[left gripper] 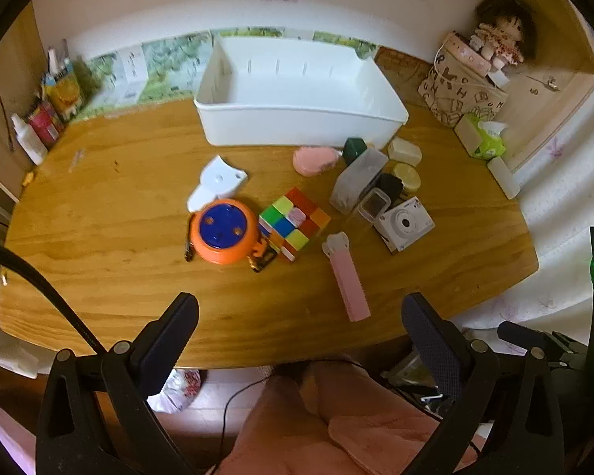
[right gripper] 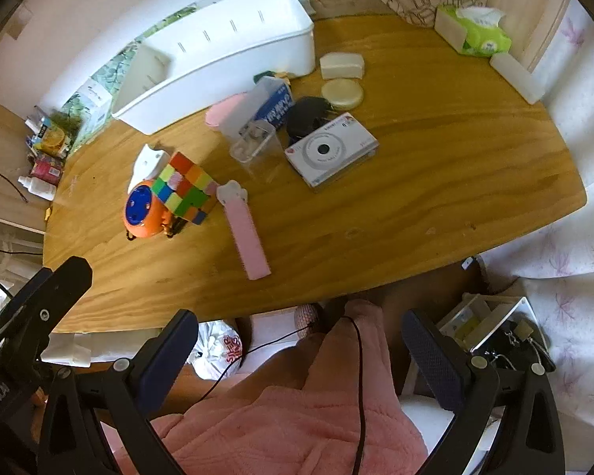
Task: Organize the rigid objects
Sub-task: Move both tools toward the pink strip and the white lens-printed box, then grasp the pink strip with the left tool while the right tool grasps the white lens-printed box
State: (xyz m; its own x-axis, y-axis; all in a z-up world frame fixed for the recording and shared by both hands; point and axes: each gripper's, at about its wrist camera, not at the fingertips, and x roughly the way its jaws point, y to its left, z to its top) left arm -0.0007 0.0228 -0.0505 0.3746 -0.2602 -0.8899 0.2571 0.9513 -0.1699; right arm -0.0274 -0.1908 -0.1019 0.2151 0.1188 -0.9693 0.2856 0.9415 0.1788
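Nothing has gone into the large white rectangular plastic bin (left gripper: 297, 95) yet, so the sorting looks barely started, if at all; its floor shows bare and it stands at the far side of the oval wooden table (left gripper: 99, 269). Every rigid item waits loose on the tabletop in front of it: a white instant camera (right gripper: 330, 149) lying face up, a multicoloured puzzle cube (left gripper: 295, 223) touching a round orange toy with a blue top (left gripper: 222, 231), a frosted translucent plastic box (left gripper: 356, 178) tipped against a small clear lidded container (left gripper: 373, 205), a long pink stick-shaped dispenser (left gripper: 346, 273) lying flat nearest the table edge, a pink oval case (left gripper: 315, 160), and two pale yellow cases (right gripper: 341, 79) beside the bin's corner. Both tools hover off the near edge, well apart from everything: the left gripper (left gripper: 297, 316) and the right gripper (right gripper: 297, 332) each have fingers spread wide, carrying nothing.
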